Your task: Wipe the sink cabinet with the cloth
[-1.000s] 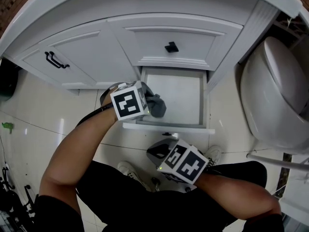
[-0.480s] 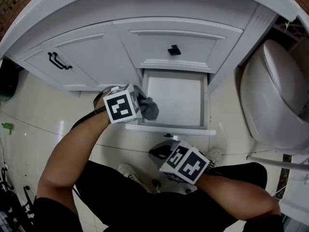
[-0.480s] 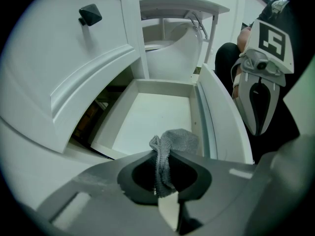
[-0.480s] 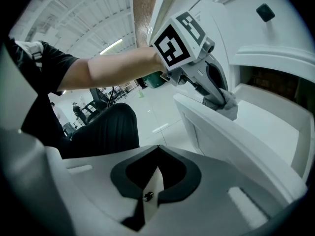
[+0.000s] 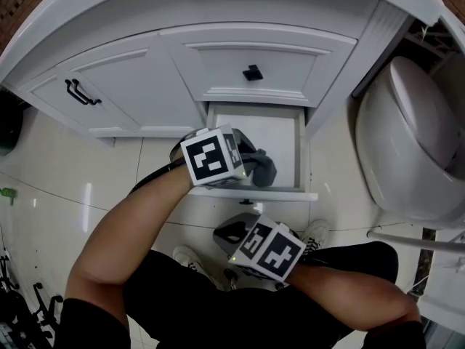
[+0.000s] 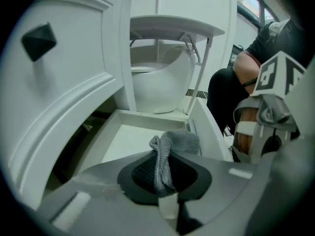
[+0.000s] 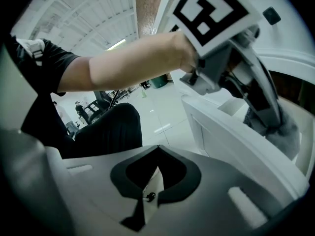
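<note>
Since half a second ago the left gripper [image 5: 248, 165] has slid to the right along the open drawer [image 5: 270, 131], from its left front corner to about the middle of the front, and the cloth [image 5: 263, 170] has gone with it. Everything else I see on the head view sits as it did.

From the left gripper view, the left gripper [image 6: 163, 172] has its jaws pressed onto the cloth [image 6: 172, 144], pinching a narrow ridge of it between the dark pads. It is a grey cloth with a coarse, net-like weave. The pinched part is gathered into tight vertical folds, and past the jaw tips it swells into a rounded, soft wad. On the head view it reads as a darker grey lump just inside the drawer's front panel, over the white drawer floor. I cannot tell whether it is touching that floor. The right gripper view catches it too, a fuzzy grey mass [image 7: 288, 132] low behind the drawer front.

My right gripper [image 5: 231, 230] hangs lower, in front of the drawer over the pale floor tiles [image 5: 109, 184], well apart from the cloth. In its own view the right gripper [image 7: 153, 170] has its jaws brought together with nothing between them.

Above the drawer, the white sink cabinet [image 5: 218, 27] shows a black knob [image 5: 252, 72] on the upper drawer front and a black handle [image 5: 80, 91] on the door to the left. A white toilet [image 5: 407, 144] stands just beside the cabinet on the right.
</note>
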The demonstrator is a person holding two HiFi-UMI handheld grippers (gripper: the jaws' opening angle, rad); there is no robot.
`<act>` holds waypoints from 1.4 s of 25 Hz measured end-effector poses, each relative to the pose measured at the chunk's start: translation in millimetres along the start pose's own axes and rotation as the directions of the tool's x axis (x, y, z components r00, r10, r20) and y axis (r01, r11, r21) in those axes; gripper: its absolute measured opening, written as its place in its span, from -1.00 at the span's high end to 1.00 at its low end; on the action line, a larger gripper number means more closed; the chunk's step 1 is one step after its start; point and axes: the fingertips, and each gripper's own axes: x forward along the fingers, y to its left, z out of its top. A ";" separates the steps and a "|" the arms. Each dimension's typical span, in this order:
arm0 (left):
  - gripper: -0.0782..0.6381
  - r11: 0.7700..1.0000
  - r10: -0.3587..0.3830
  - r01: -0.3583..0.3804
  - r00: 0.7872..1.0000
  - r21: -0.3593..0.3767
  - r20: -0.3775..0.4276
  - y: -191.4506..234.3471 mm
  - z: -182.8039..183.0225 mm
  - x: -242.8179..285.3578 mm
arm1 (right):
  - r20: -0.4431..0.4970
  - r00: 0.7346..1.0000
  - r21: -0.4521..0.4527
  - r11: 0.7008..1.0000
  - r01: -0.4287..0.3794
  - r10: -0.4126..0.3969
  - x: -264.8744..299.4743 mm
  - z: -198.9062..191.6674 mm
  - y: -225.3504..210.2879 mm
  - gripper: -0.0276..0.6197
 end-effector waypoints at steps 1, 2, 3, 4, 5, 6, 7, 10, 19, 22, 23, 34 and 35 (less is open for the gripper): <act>0.68 1.000 -0.006 0.006 1.000 0.023 0.005 -1.1 9.2 8.0 | 0.000 1.000 -0.002 1.000 -0.002 0.002 -0.6 -0.5 1.2 0.90; 0.68 0.999 -0.011 0.010 1.000 0.047 0.014 -2.2 19.1 15.4 | 0.000 1.000 -0.002 1.000 -0.003 0.003 -1.4 -1.2 2.2 0.90; 0.68 0.998 -0.019 0.018 1.000 0.066 0.022 -3.9 27.7 22.2 | 0.000 1.000 -0.002 1.000 -0.004 0.004 -2.4 -2.1 2.8 0.90; 0.68 0.997 -0.031 0.029 0.999 0.078 0.025 -6.5 34.0 28.5 | 0.000 1.000 -0.001 1.000 -0.004 0.004 -3.3 -2.8 3.1 0.90; 0.68 0.995 -0.045 0.043 0.999 0.088 0.023 -9.7 38.6 34.0 | 0.001 1.000 -0.001 1.000 -0.005 0.005 -4.3 -3.3 3.1 0.90; 0.68 0.994 -0.058 0.056 0.998 0.098 0.019 -13.1 41.7 38.4 | 0.002 1.000 0.000 1.000 -0.005 0.005 -5.3 -3.6 2.8 0.90; 0.68 0.992 -0.067 0.065 0.998 0.110 0.010 -16.1 43.1 42.2 | 0.003 1.000 0.000 1.000 -0.006 0.006 -6.1 -4.0 2.6 0.90; 0.68 0.989 -0.073 0.079 0.996 0.124 -0.056 -19.8 28.6 50.8 | 0.004 1.000 -0.001 1.000 -0.007 0.007 -8.1 -5.5 2.2 0.90; 0.68 0.998 -0.002 0.010 0.991 0.059 -0.133 -5.8 -35.8 15.2 | 0.000 1.000 -0.008 1.000 -0.018 0.018 -5.8 -6.0 5.7 0.90; 0.68 1.000 0.016 -0.012 0.988 0.029 -0.152 -4.7 -56.8 3.1 | -0.004 1.000 -0.008 1.000 -0.014 0.014 -3.2 -6.1 4.3 0.90; 0.68 1.000 0.019 -0.015 0.987 0.024 -0.158 -5.0 -62.5 0.2 | -0.006 1.000 -0.008 1.000 -0.012 0.011 -2.4 -6.2 3.8 0.90; 0.68 0.998 0.057 -0.055 0.973 0.012 -0.222 -7.2 -104.8 -22.4 | -0.006 1.000 0.016 1.000 0.026 -0.026 1.1 -8.6 5.6 0.90; 0.68 0.998 0.062 -0.061 0.973 0.011 -0.221 -6.8 -105.7 -24.3 | -0.002 0.999 0.021 0.999 0.034 -0.034 0.0 -9.0 5.9 0.90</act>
